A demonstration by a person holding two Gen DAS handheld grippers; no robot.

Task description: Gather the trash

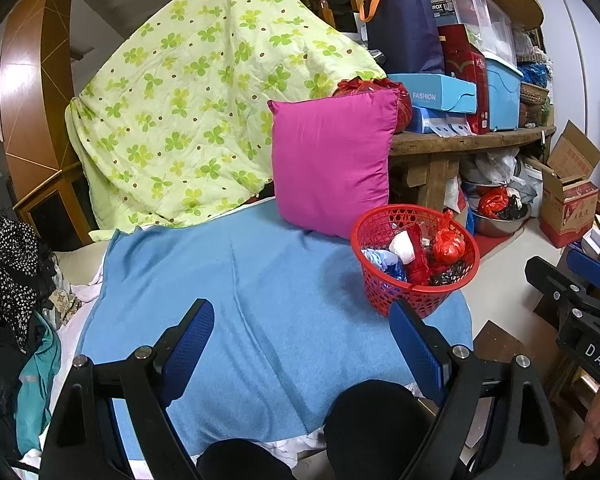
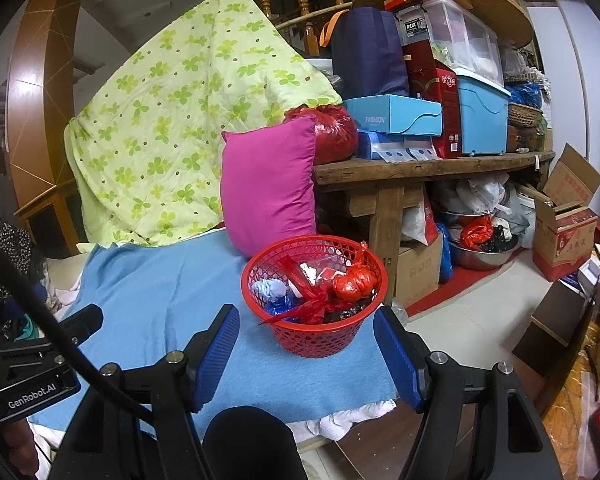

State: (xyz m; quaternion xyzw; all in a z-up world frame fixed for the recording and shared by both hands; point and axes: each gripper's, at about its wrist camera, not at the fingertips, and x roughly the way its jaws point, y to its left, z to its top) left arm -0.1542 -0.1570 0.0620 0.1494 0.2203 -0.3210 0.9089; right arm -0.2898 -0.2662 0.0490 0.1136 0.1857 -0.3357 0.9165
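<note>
A red plastic basket (image 1: 384, 292) (image 2: 312, 340) stands on the right part of a blue blanket (image 1: 240, 288) (image 2: 148, 292). It holds trash: a tied red bag (image 1: 448, 246) (image 2: 354, 282), white crumpled paper (image 1: 402, 247), blue wrappers (image 2: 278, 304) and dark bits. My left gripper (image 1: 302, 316) is open over the bare blanket, left of and nearer than the basket. My right gripper (image 2: 306, 324) is open just in front of the basket, nothing between its fingers. The right gripper's body (image 1: 580, 304) shows at the left view's right edge, the left gripper's body (image 2: 28, 364) at the right view's left edge.
A magenta pillow (image 1: 332, 164) (image 2: 268, 188) leans behind the basket, with a green clover quilt (image 1: 188, 100) draped to its left. A wooden bench (image 2: 420, 168) at the right carries boxes and bins. Under it lie metal bowls (image 2: 484, 256) with bags. Clothes (image 1: 8, 272) pile at the left.
</note>
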